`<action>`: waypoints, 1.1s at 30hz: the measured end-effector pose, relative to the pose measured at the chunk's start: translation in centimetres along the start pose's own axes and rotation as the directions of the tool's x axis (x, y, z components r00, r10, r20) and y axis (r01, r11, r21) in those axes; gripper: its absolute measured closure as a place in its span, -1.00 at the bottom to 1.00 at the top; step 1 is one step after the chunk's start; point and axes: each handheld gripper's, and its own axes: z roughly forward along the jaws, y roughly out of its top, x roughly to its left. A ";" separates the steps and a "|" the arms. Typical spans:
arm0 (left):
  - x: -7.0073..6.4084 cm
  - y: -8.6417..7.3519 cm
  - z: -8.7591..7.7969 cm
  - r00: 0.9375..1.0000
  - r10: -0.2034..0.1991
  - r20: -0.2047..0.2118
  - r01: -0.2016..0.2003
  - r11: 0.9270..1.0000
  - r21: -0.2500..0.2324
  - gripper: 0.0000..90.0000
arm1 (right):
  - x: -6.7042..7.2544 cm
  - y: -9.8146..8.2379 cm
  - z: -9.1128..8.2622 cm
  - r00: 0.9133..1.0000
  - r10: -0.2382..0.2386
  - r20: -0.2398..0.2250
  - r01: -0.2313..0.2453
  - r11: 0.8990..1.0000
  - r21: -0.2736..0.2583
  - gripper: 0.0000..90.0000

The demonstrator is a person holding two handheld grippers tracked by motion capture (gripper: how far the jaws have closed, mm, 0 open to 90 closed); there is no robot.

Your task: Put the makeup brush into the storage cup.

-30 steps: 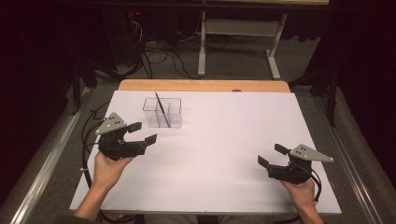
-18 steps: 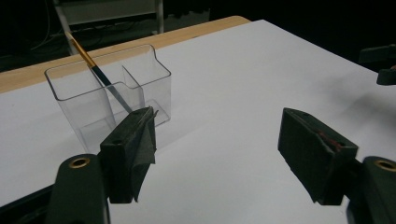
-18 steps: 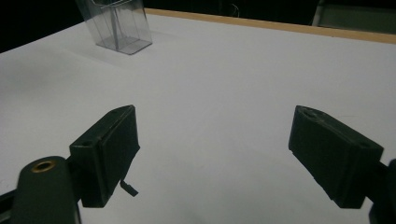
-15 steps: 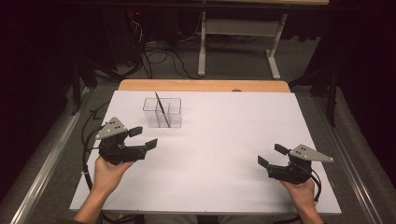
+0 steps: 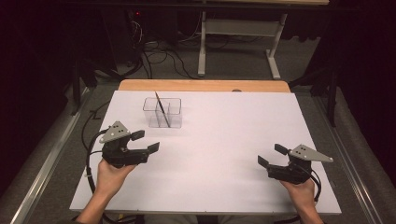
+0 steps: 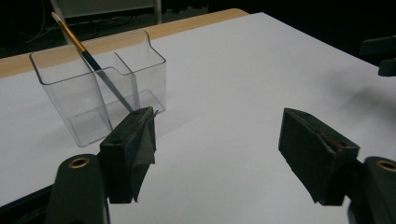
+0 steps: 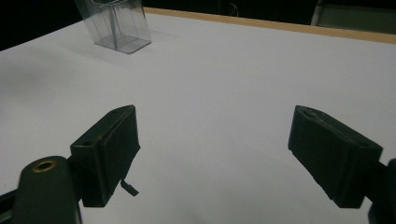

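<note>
White table top point(image 5: 224, 140), wooden far edge, clear two-compartment holder point(image 5: 162, 113) standing on it

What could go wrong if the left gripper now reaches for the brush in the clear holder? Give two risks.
1. The clear holder looks light and stands free on the white table; a nudge from the open left gripper might tip or slide it.
2. The brush is thin and leans at a slant, so wide-open jaws could close beside it or knock it over.

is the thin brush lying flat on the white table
No, the thin gold-and-dark brush stands tilted inside the clear plastic two-compartment holder.
</note>
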 end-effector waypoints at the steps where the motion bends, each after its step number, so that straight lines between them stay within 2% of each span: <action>1: 0.0 -0.1 0.0 1.000 0.000 0.001 0.000 1.000 0.002 -0.39 | 0.0 0.0 0.0 1.000 0.001 0.000 -0.001 1.000 0.001 -0.61; 33: 0.6 -1.2 0.2 1.000 -0.007 -0.015 0.007 1.000 -0.003 -0.39 | 0.0 0.0 0.0 1.000 0.000 -0.002 0.000 1.000 0.001 -0.61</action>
